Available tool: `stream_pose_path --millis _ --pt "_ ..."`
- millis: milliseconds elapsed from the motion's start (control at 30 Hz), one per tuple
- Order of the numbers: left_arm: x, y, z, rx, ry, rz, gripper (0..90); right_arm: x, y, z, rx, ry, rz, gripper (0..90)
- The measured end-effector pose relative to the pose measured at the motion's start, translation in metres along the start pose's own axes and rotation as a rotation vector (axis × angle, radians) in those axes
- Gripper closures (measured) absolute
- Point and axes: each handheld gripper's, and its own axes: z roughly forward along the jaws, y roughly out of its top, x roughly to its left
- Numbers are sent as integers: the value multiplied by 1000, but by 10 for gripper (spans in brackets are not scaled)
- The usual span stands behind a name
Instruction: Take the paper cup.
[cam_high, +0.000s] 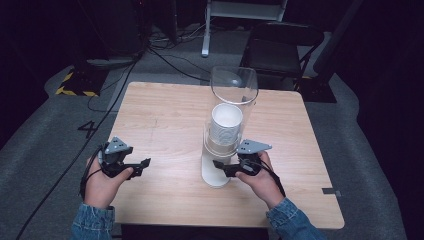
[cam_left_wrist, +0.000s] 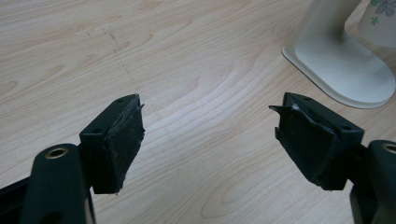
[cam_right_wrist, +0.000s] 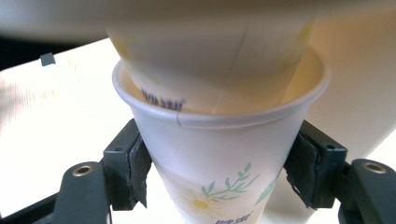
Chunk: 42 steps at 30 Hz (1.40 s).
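Table: I see a light wooden table (cam_high: 165, 107) from above, with both of my hands coming in from the six o'clock edge.
Dispenser: a cup dispenser (cam_high: 224, 131) stands just right of the table's centre, a clear tube on a white foot (cam_left_wrist: 343, 65), with a stack of paper cups inside the tube.
Bottom cup: the lowest paper cup (cam_right_wrist: 219, 154) hangs from the tube's mouth, white with a printed flower and green leaves; the next cup up sits nested inside its rim.
Right gripper: my right gripper (cam_right_wrist: 219, 170) sits at about five o'clock from the dispenser in the high view, jaws pointing toward nine o'clock, under the tube. In the right gripper view one black pad stands at each side of the bottom cup, both against its wall. I read it as closed around that cup; the cup wall shows no dent.
Left gripper: my left gripper (cam_left_wrist: 208, 140) rests near eight o'clock on the table, well apart from the dispenser. Its jaws stand wide apart with bare wood between them and nothing in its grasp.
Left gripper's outlook: the dispenser's white foot lies toward two o'clock in its view.
Sleeves: I see denim cuffs (cam_high: 292, 215) at the six o'clock edge.
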Motion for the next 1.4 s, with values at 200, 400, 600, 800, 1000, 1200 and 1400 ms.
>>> stream_pose_path --millis 200,400,600,800,1000,1200,1400 --pt "0 1 3 4 -8 4 229 0 -5 0 38 13 -4 311" --pt "0 4 6 6 -15 13 228 0 -10 0 81 1 -12 311" --pt "0 7 9 5 -23 16 226 -2 -15 -4 100 -14 -8 311" --pt "-1 11 16 11 -32 23 220 -4 -18 -13 102 -31 7 311" --pt "-2 17 24 12 -48 30 216 -11 -21 -29 84 -66 27 311" --pt "-3 21 29 13 -54 40 211 -17 -23 -41 82 -97 44 311" --pt "-4 22 32 15 -58 40 207 -28 -22 -60 51 -149 76 311"
